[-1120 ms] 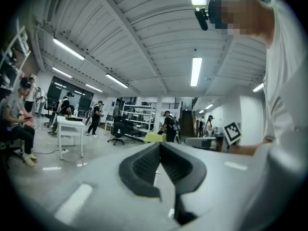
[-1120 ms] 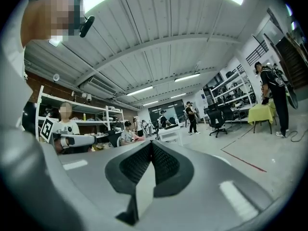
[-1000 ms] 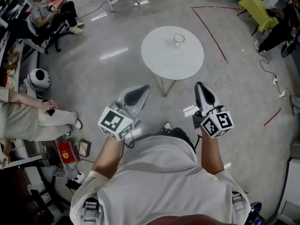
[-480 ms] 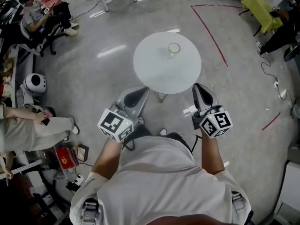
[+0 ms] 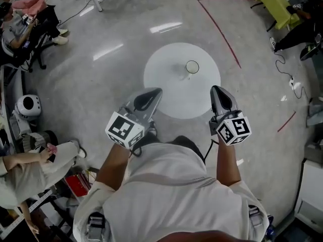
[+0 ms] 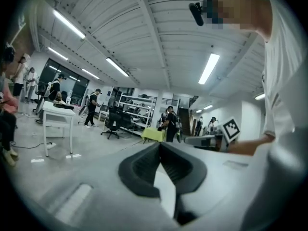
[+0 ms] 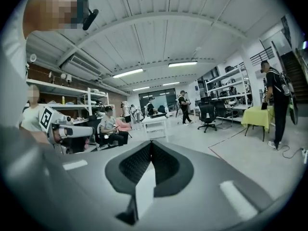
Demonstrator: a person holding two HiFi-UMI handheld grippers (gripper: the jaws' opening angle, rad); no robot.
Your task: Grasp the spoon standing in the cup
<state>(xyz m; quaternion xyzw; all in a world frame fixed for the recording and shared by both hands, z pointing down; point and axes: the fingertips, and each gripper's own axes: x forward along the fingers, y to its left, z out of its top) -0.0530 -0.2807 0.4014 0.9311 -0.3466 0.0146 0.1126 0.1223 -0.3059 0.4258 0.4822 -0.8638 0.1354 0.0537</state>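
We've walked in closer: bench (image 5: 166, 97) and cup (image 5: 192, 67) now near; left claw (image 5: 153, 92) and right claw (image 5: 217, 89) both pinched closed, empty.

The cup (image 5: 192, 67) stands on the table (image 5: 171, 92), beyond and between the left gripper (image 5: 153, 92) and right gripper (image 5: 217, 88).

The cup (image 5: 192, 67) stands upright ahead of me on the round white table (image 5: 166, 92), a little past the table's middle and toward my right. From up here I look almost straight down into it, so its rim reads as a thin pale ring. It looks like clear glass, with the white top showing through. It stands alone, well in from the table's edge. The spoon I cannot pick out with any certainty, as it is too small and too pale against the white.
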